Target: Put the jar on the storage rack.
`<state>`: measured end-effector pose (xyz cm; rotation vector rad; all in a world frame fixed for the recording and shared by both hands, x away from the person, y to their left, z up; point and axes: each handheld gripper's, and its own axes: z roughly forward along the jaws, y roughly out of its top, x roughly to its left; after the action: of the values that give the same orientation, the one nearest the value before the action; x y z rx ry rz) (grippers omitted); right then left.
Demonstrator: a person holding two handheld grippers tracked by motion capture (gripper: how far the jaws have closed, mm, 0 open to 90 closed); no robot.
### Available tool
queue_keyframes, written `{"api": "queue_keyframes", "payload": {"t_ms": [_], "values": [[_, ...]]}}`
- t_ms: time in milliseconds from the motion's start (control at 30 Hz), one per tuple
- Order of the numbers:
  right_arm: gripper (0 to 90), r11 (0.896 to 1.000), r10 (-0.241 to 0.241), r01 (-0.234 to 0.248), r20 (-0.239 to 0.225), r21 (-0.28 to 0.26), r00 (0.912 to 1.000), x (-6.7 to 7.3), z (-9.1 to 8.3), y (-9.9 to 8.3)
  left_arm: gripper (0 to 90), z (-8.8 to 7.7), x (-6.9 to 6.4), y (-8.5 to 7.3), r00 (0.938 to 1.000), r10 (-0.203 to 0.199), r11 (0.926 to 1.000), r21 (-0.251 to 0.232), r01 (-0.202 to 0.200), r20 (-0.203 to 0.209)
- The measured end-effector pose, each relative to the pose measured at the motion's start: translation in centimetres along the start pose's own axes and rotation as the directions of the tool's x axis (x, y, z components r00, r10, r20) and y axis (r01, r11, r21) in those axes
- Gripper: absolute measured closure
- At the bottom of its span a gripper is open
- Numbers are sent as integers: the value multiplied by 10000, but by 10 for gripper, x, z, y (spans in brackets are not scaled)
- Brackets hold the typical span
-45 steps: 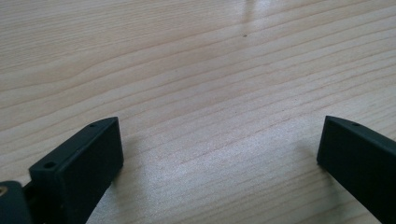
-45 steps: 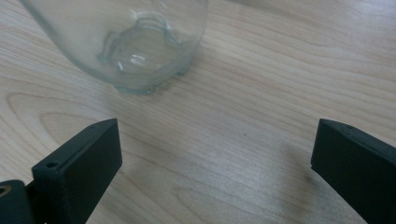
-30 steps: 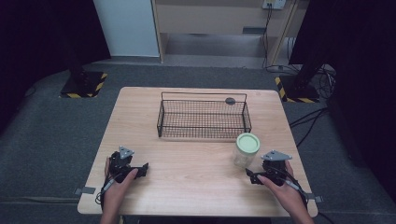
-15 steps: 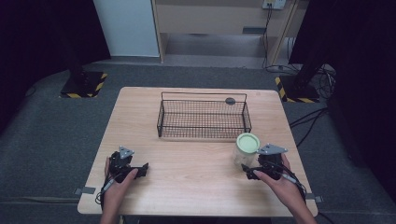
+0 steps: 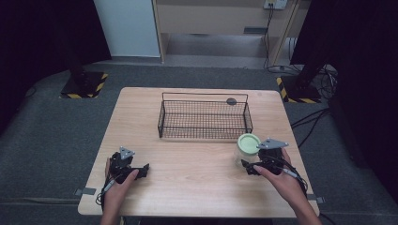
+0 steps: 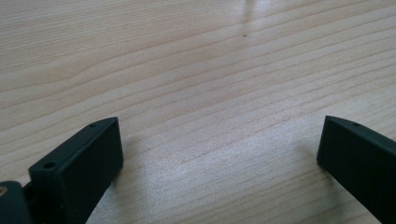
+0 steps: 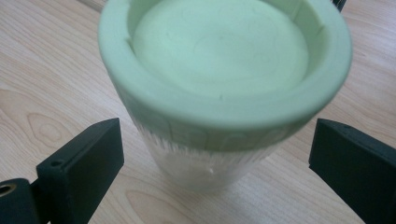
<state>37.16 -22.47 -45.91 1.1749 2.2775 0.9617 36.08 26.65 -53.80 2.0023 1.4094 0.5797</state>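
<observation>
Right gripper (image 5: 253,165): moved up to the jar since a second ago; jaws apart, flanking it untouched.
Jar (image 5: 247,149): green-lidded, upright, 5 o'clock of wire basket (image 5: 204,120).
Left gripper (image 5: 136,171): unmoved; jaws apart over bare table (image 5: 197,178).
Implication: grasp likely imminent.

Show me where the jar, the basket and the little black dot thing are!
jar (image 7: 219,56), right gripper view, on its green lid.
basket (image 5: 204,121), high view, on its wire mesh floor.
black dot (image 5: 231,101), high view, on the round mark's middle, behind the basket.
</observation>
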Motion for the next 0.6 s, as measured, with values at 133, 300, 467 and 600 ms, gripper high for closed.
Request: {"api": "queue_keyframes", "payload": {"t_ms": [133, 300, 467, 600], "values": [[34, 10000, 60, -61, -77, -64, 10000, 0, 0, 5, 0, 0, 0, 0, 10000, 5, 10000, 1, -5, 2], [33, 10000, -5, 4, -65, -95, 10000, 0, 1, 10, 0, 0, 0, 0, 10000, 2, 10000, 3, -2, 4], [34, 9999, 22, -23, -88, -142, 10000, -1, 2, 13, 0, 0, 0, 0, 10000, 5, 10000, 3, -5, 2], [34, 9998, 113, -116, -131, -174, 9998, -2, 7, 14, 0, 0, 0, 0, 10000, 4, 10000, 4, -4, 3]]}}
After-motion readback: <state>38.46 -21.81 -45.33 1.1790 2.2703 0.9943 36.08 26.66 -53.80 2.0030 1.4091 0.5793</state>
